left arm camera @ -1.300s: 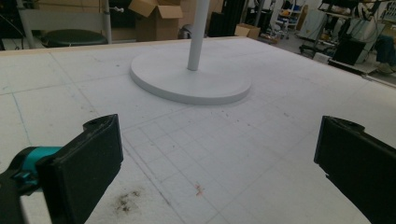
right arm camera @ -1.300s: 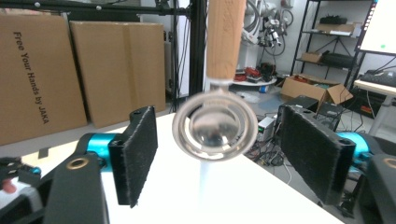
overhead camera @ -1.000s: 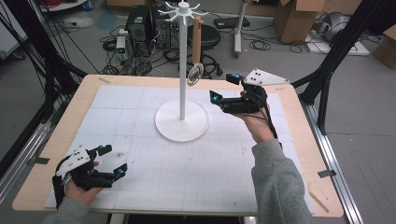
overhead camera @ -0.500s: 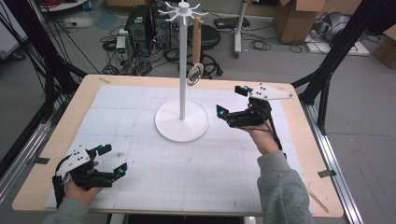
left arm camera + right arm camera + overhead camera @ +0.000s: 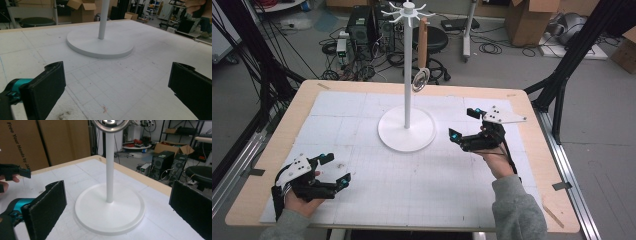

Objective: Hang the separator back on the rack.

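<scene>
Work looks finished: strainer [image 5: 420, 79] hangs from the stand [image 5: 406, 131], up its pole; right gripper [image 5: 462, 124] beside the base, jaws spread, empty; left gripper [image 5: 338, 169] wide open, well off.

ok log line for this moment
left gripper: open, empty | right gripper: open, empty, beside stand | round metal piece: hanging on stand

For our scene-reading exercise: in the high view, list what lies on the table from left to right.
Left hand-held gripper → white stand with a hanging metal strainer → right hand-held gripper.
</scene>
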A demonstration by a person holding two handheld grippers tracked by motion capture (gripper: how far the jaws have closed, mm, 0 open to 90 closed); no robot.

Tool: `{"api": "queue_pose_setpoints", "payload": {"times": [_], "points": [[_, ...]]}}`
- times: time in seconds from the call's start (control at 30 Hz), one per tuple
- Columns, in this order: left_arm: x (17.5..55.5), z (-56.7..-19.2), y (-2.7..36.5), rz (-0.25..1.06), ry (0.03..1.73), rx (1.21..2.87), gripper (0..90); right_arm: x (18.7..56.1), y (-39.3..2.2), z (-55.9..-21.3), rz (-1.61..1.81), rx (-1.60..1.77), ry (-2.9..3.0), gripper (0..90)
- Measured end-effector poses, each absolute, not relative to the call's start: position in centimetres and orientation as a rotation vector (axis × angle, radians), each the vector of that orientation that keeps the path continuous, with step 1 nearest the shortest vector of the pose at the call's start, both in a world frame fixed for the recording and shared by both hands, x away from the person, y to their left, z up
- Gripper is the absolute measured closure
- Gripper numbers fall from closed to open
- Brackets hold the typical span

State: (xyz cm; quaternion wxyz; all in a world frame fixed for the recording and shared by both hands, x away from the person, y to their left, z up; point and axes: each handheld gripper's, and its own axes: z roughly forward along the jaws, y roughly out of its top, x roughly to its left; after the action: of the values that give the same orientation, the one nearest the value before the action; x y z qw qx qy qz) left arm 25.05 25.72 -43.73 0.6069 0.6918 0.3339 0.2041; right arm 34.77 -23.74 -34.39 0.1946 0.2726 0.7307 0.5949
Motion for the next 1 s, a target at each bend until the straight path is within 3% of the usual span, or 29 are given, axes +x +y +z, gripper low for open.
{"api": "queue_pose_setpoints", "payload": {"times": [0.4, 1.0], "points": [[25.3, -43.4, 25.7, 0.516, 0.751, 1.525, 1.7, 33.3, -25.0, -37.0, 1.664, 0.808, 2.057, 0.4], [25.8, -43.7, 25.3, 0.514, 0.756, 1.55, 1.7, 30.6, -28.3, -38.9, 1.677, 0.815, 2.012, 0.4]]}}
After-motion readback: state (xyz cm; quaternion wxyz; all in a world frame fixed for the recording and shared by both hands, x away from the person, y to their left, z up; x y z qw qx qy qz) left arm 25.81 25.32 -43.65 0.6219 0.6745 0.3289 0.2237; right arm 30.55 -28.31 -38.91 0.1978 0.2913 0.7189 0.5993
